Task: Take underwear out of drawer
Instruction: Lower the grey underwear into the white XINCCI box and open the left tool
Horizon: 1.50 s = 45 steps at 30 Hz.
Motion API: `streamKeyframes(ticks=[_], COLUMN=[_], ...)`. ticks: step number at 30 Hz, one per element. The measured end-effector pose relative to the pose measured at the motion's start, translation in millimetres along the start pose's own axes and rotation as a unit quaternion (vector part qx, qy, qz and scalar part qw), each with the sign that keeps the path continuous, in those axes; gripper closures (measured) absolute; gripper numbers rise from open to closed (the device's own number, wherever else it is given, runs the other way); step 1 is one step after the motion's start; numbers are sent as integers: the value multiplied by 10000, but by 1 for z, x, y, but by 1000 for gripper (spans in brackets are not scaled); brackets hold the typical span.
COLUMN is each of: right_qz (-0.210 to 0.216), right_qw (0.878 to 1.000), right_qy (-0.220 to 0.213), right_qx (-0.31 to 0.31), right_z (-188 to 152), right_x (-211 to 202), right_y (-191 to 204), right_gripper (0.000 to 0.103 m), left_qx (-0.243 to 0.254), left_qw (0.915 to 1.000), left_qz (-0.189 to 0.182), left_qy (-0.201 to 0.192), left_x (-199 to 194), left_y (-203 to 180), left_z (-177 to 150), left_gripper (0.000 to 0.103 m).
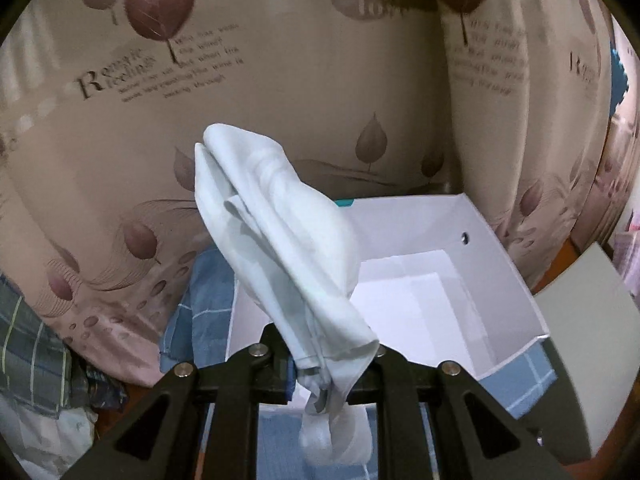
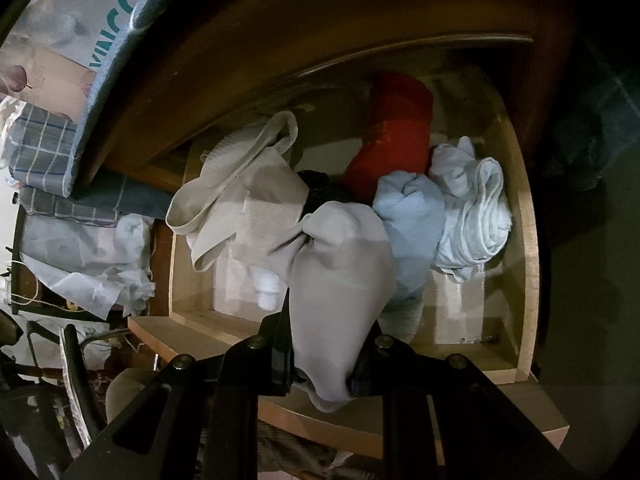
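Note:
In the left wrist view my left gripper [image 1: 326, 364] is shut on a pale blue piece of underwear [image 1: 280, 232], which sticks up and forward from the jaws above a white open box [image 1: 480, 248]. In the right wrist view my right gripper [image 2: 324, 364] is shut on a grey piece of underwear [image 2: 340, 272], held over the open wooden drawer [image 2: 528, 264]. Inside the drawer lie a beige garment [image 2: 240, 192], a red one [image 2: 396, 140], a light blue one [image 2: 412, 216], a whitish one [image 2: 472, 208] and something black [image 2: 320, 188].
A leaf-printed curtain [image 1: 280, 80] hangs behind the box. Blue checked cloth [image 1: 208, 300] lies under and beside the box, and a white panel [image 1: 580, 340] stands at its right. Left of the drawer are checked bedding [image 2: 40, 148] and a crumpled plastic bag [image 2: 88, 256].

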State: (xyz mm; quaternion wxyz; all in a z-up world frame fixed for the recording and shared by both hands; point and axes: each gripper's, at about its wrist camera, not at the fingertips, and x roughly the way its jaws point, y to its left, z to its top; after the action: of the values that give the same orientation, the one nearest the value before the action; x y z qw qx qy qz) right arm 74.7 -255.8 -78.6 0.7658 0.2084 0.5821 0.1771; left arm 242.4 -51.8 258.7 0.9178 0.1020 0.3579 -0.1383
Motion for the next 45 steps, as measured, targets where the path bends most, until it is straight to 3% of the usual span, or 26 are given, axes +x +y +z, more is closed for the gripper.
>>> streamKeyframes(ticks=[7, 11, 26, 33, 45], right_qz=[78, 82, 62, 48, 65], right_qw=[10000, 10000, 10000, 10000, 10000], right_qy=[24, 20, -4, -21, -30], right_qx=[7, 11, 1, -5, 4], right_z=[0, 0, -1, -2, -2], right_x=[3, 3, 4, 4, 4], right_y=[0, -1, -2, -3, -2], right_gripper=[85, 85, 85, 85, 85], left_qx=[152, -35, -620, -639, -603], left_qw=[9988, 9981, 9929, 9912, 9890], left_qz=[135, 143, 126, 271, 700], left_qy=[442, 599, 1011, 1131, 1155], left_x=[52, 62, 53, 44, 63], left_y=[-1, 6, 3, 0, 7], left_z=[-22, -32, -57, -60, -44], left_gripper=[88, 88, 88, 88, 87])
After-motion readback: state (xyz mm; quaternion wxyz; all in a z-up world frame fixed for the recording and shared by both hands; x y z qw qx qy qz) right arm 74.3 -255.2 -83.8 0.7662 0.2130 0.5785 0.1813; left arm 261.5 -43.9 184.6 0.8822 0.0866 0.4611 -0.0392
